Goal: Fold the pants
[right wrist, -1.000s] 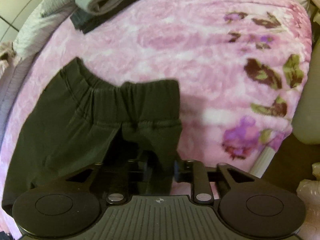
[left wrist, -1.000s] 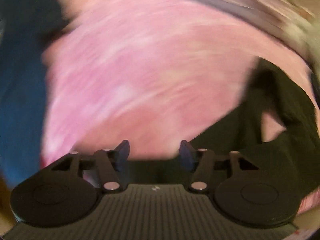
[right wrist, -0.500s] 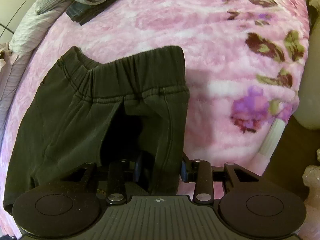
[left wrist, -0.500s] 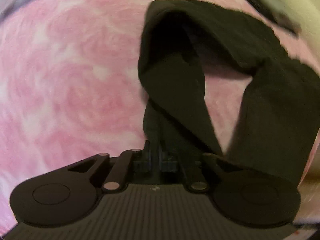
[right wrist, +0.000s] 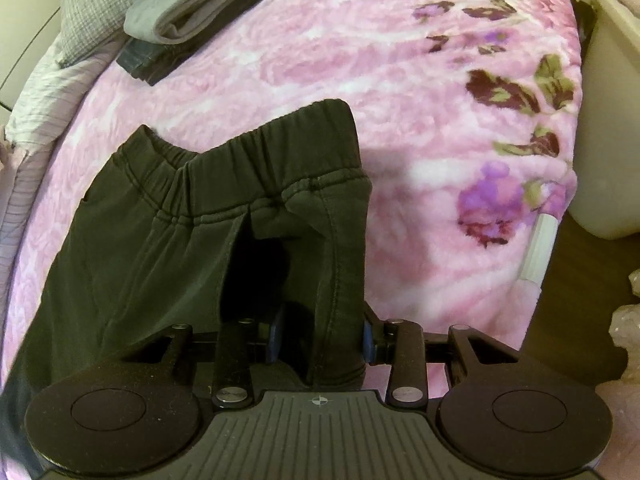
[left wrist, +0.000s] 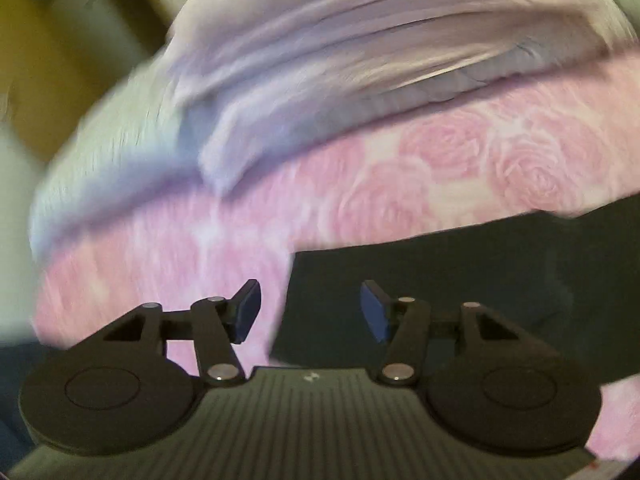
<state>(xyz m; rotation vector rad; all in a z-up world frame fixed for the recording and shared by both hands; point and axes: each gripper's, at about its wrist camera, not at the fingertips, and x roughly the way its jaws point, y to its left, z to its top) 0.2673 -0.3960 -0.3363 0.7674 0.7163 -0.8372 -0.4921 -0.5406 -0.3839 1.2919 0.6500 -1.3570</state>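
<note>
Dark pants (right wrist: 160, 240) lie on a pink floral blanket (right wrist: 400, 100), elastic waistband (right wrist: 260, 148) at the far end. A raised fold of them fills the gap of my right gripper (right wrist: 320, 334), whose pads touch the cloth on both sides in a loose grip. In the blurred left wrist view, a flat edge of the pants (left wrist: 460, 280) lies on the blanket (left wrist: 440, 168). My left gripper (left wrist: 310, 312) hovers over that edge, its jaws opening and its pads touching nothing.
A stack of folded grey and dark clothes (right wrist: 200, 12) sits at the blanket's far left. Rumpled lilac bedding (left wrist: 320, 60) lies beyond the pants in the left wrist view. A pale bin (right wrist: 608, 140) stands off the bed's right side.
Half a second ago my left gripper was shut on a pant leg; it has let go and swung sideways to the bedding side. My right gripper's jaws have widened a little around the fold.
</note>
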